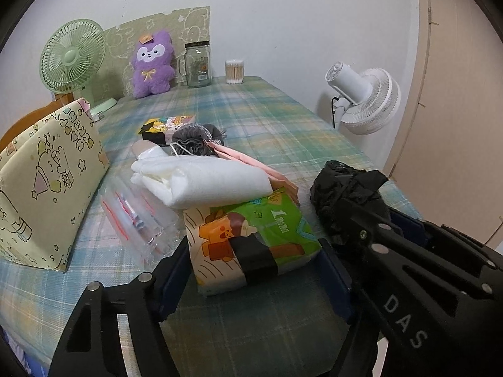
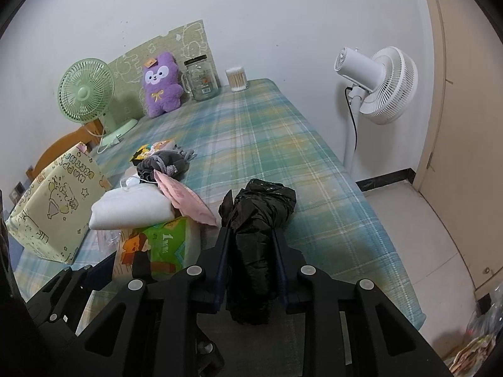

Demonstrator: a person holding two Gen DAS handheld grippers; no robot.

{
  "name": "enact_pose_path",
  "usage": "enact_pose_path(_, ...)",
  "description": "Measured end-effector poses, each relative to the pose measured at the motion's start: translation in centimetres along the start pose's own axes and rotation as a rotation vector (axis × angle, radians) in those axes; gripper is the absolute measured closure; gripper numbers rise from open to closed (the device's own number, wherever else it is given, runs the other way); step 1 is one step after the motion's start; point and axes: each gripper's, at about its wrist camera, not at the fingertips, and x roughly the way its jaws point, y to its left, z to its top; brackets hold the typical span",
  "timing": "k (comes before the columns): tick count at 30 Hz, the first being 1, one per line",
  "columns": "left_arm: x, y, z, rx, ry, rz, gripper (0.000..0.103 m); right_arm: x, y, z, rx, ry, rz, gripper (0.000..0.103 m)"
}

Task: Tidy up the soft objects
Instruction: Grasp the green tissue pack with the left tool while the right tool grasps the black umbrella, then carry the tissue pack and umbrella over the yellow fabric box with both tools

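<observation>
The tissue pack [image 1: 251, 238] is a soft plastic-wrapped block printed green, orange and cream with cartoon figures, a black band across its near end. It lies flat on the plaid tablecloth [image 1: 283, 119], its long axis running away from the left wrist camera and slanting a little to the right. The left gripper [image 1: 254, 270] straddles its near end: one blue-padded finger sits by the pack's left edge, the other by its right edge, and a sliver of cloth shows beside each pad, so the jaws stand apart around the pack without pressing it. A folded white towel [image 1: 201, 182] rests on the pack's far end, with pink paper sheets [image 1: 251, 163] and a grey fabric bundle [image 1: 198, 138] behind it. To the left are a clear plastic zip bag [image 1: 141, 220] and a yellow cartoon gift bag [image 1: 47, 188].

To the right, the black plastic bag [image 2: 254, 242] is a crumpled, glossy bundle, longer than wide, lying on the cloth with its long axis pointing away from the right wrist camera. The right gripper [image 2: 251, 270] is clamped on its near half, both pads squeezing the sides, while the far half bulges out beyond the fingertips toward the table's middle.
</observation>
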Motion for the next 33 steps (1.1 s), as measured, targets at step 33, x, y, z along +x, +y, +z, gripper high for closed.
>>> enact_pose_path(33,-8.9,3.5,2.2,-0.042,-0.112,-0.032,0.027,-8.0,6.6,2.5,-0.070,-0.127,-0.015,0.076)
